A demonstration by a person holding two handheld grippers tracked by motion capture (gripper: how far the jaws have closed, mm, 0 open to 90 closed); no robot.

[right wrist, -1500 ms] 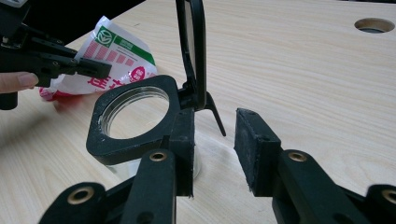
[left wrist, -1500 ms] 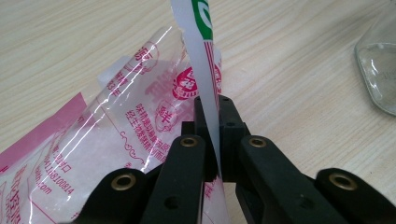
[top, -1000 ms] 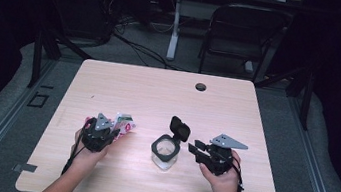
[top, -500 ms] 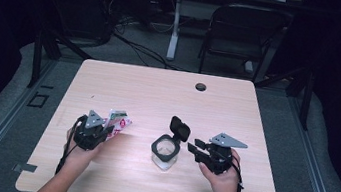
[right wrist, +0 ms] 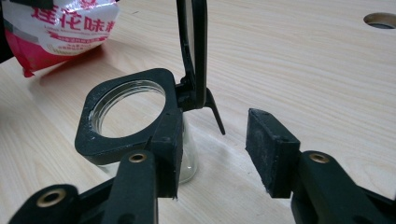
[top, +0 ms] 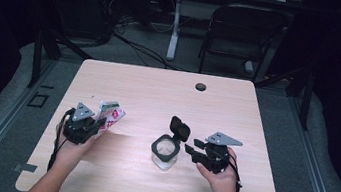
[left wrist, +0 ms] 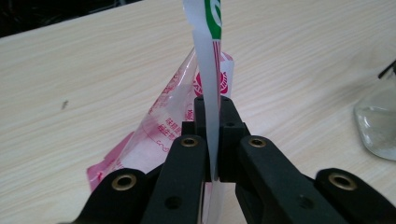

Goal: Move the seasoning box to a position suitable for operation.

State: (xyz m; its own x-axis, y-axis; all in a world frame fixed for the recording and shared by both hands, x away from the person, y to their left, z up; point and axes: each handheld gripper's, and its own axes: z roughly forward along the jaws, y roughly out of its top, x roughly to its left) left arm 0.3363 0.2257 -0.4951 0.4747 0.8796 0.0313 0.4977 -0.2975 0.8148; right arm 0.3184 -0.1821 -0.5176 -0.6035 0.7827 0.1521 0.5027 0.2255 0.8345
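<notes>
Now, left tool (top: pixel 98 125): clamped on the seasoning packet (top: pixel 111 114), lifted off the worktop (top: pixel 238 105).
Right tool (top: pixel 191 148): jaws just been opening, nothing gripped, beside the glass jar (top: pixel 165 151).
Done: jar's flip lid (top: pixel 179 128) stands up.
Left: likely pouring the packet in.

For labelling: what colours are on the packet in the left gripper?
White packet with red print, plus green at its top edge; right gripper view shows it best.
</notes>
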